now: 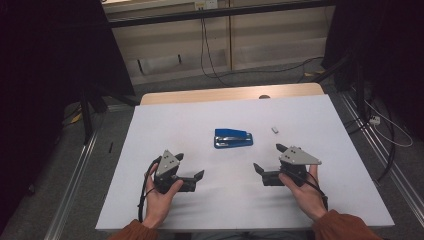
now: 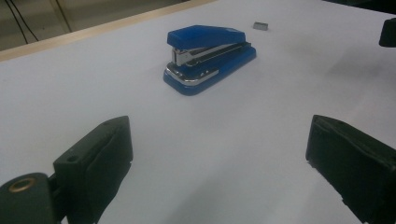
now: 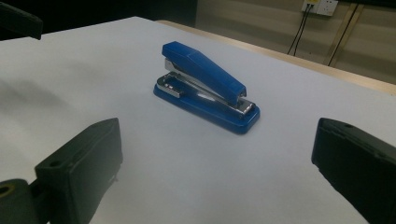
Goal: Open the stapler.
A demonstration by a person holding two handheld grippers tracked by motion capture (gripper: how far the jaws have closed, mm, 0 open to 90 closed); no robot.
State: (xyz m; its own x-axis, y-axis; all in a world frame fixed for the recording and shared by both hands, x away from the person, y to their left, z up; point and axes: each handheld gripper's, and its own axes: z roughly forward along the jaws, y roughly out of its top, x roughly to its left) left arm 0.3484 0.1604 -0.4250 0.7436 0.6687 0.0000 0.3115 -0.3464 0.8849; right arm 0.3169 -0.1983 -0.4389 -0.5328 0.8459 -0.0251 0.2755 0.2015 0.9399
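A blue stapler (image 1: pixel 233 138) lies in the middle of the white table (image 1: pixel 180 120), its mouth toward the left in the high view. It also appears as the blue stapler (image 2: pixel 209 56) ahead of my left jaws and as the blue stapler (image 3: pixel 205 86) ahead of my right jaws. My left gripper (image 1: pixel 191 166) rests near the front left, open, nothing between its jaws. My right gripper (image 1: pixel 269 157) rests near the front right, open and empty too. A small grey strip of staples (image 1: pixel 274 129) lies right of the stapler, seen also as the strip of staples (image 2: pixel 260 26).
A wooden strip (image 1: pixel 230 93) runs along the table's far edge. Cables (image 1: pixel 210 55) hang on the wall behind, and dark stands (image 1: pixel 90 100) flank the table. A person's hands (image 1: pixel 159 200) hold both grippers near the front edge.
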